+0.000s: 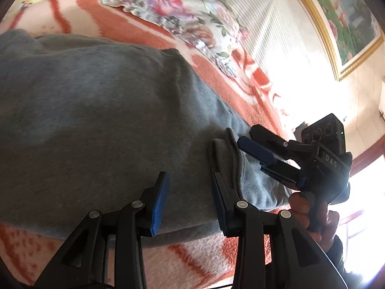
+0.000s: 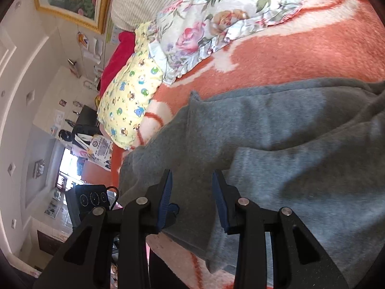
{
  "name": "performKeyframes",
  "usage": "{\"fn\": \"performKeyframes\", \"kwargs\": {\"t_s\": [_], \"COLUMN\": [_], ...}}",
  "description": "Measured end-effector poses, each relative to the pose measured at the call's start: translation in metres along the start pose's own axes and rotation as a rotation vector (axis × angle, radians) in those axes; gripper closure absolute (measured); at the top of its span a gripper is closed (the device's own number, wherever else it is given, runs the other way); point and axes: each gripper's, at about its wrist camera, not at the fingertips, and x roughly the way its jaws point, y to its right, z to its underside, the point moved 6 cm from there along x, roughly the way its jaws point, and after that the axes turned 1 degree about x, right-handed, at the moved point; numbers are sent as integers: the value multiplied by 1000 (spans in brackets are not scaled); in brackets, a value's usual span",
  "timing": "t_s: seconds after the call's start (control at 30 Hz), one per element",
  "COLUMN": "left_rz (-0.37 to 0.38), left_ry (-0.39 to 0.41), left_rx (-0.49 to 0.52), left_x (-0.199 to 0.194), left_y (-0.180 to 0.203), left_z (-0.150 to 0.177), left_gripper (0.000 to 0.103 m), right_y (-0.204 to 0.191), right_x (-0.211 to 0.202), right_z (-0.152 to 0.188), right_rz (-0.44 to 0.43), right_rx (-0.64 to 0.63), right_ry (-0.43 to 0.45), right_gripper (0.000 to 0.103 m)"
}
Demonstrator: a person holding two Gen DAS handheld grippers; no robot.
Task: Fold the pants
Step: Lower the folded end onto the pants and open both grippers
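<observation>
Two black grippers with blue pads are both parked over the same pair of grey fleecy sweatpants (image 1: 96,110), which is spread across a bed covered by an orange-and-cream patterned blanket (image 1: 252,82).

Closest in the left wrist view, the left gripper (image 1: 189,192) has its jaws moderately apart with only flat grey fabric showing in the gap, so nothing is pinched as far as I can see. Just past its right finger there's a bunched fold at the edge of the pants, and the right gripper (image 1: 250,148) comes in from the right there, a hand (image 1: 310,214) wrapped around its handle. From this angle its blue pad sits right at that fold, but I can't tell if it actually touches the cloth.

The right wrist view settles it a bit: the right gripper (image 2: 192,192) also stands partly open, fabric lying under the gap, pads not pressing on anything. A folded-over layer of the pants (image 2: 276,144) lies just ahead and to the right.

Further back on the blanket (image 2: 300,48) there's a yellow pillow with cartoon animals (image 2: 130,96), a floral quilt with pink roses (image 2: 216,16) partly on top of it, and beyond that a gold-framed picture (image 2: 72,0) on the wall.
</observation>
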Motion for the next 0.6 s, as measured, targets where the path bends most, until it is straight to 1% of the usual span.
{"fn": "performKeyframes", "kwargs": {"t_s": [0.07,0.1,0.13,0.17,0.2,0.27,0.37,0.5,0.6], "left_rz": [-2,-5,-7,-8,-4,13,4,-10,-2], "left_ry": [12,18,25,36,49,69,100,152,210], "left_rx": [-8,-11,-16,-23,-37,-62,-86,-133,-198], "left_x": [-5,-8,-12,-17,-21,-30,-42,-64,-85], "left_y": [-2,-3,-5,-7,-10,-14,-21,-35,-50], "left_z": [1,1,1,2,2,4,7,13,22], "left_gripper": [64,60,55,53,49,49,47,37,36], "right_y": [-3,-5,-7,-9,-11,-15,-21,-30,-38], "right_x": [5,8,10,12,14,16,21,29,36], "right_z": [2,3,3,3,3,3,2,1,-1], "right_rz": [13,19,23,25,27,29,34,31,42], "right_rx": [-12,-19,-23,-27,-30,-38,-53,-80,-110], "right_ry": [-10,-14,-18,-23,-25,-24,-31,-44,-51], "right_gripper": [66,65,61,56,53,47,42,36,31]}}
